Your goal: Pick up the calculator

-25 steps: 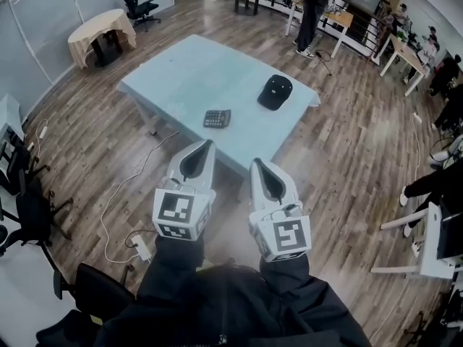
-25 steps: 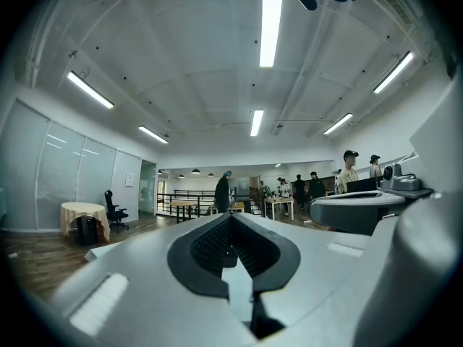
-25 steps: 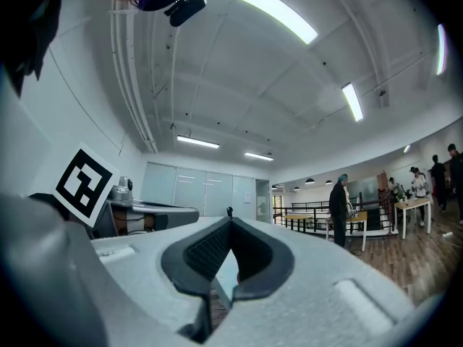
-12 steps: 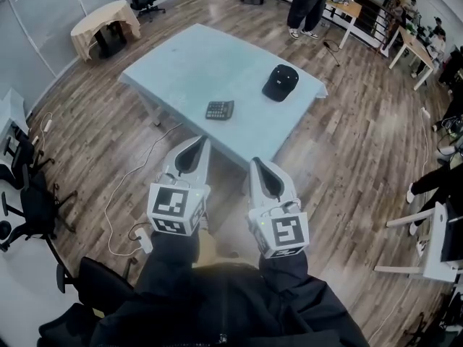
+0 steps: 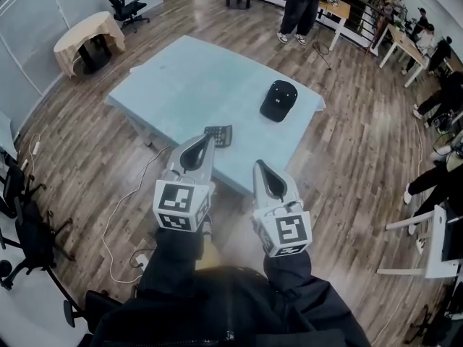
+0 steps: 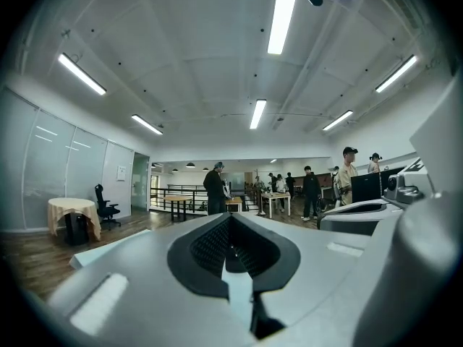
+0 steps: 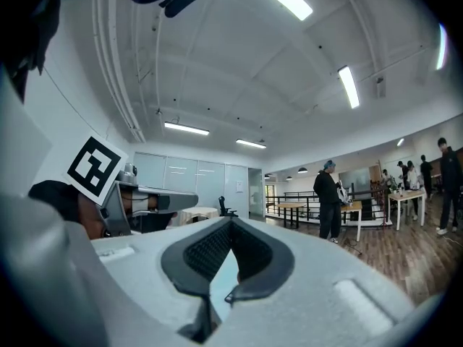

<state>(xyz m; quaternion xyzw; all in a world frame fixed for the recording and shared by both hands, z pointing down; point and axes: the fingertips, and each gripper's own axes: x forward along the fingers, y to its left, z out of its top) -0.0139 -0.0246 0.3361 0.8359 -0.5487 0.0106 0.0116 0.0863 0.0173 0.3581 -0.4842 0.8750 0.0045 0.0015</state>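
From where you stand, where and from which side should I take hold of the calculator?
Probably best to grip the calculator across its two opposite side edges, coming down from above. It lies flat near the table's near edge, so only its thin edges offer a hold. The left tool is shut; open it first.

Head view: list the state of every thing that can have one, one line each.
calculator: lying flat on the table near its front edge, not gripped.
cap: resting on the table, crown up.
left hand-held gripper: shut, nothing between its jaws.
right hand-held gripper: shut, nothing between its jaws.
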